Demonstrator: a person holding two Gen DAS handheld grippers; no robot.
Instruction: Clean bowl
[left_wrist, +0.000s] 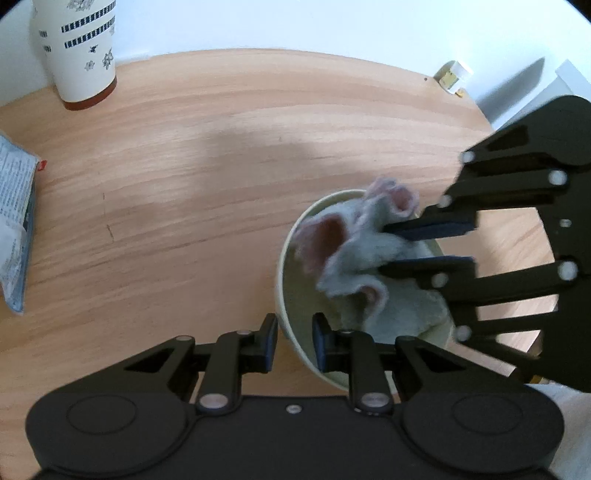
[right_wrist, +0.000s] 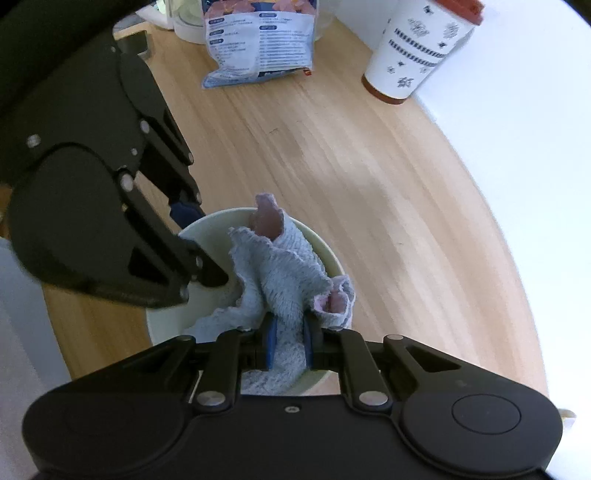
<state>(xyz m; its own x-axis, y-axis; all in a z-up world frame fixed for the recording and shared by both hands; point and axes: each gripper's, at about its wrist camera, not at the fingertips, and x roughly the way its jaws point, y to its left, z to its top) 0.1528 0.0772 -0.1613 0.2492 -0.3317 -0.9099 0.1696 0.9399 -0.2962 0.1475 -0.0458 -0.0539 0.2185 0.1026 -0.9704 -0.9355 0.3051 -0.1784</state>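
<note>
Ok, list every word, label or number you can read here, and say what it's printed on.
No text can be read.
Paper cup: only dark patterned bands and small flower-like marks, no words.
Printed packet: blocks of small print, too blurred to read.
Small yellow and white item at the table edge: too small to read.
Bowl, cloth and both grippers: no markings visible.

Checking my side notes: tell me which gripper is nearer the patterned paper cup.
Left. The left gripper clamps the bowl rim on the side toward the paper cup; the right gripper, shut on the cloth inside the bowl, sits slightly farther away.
</note>
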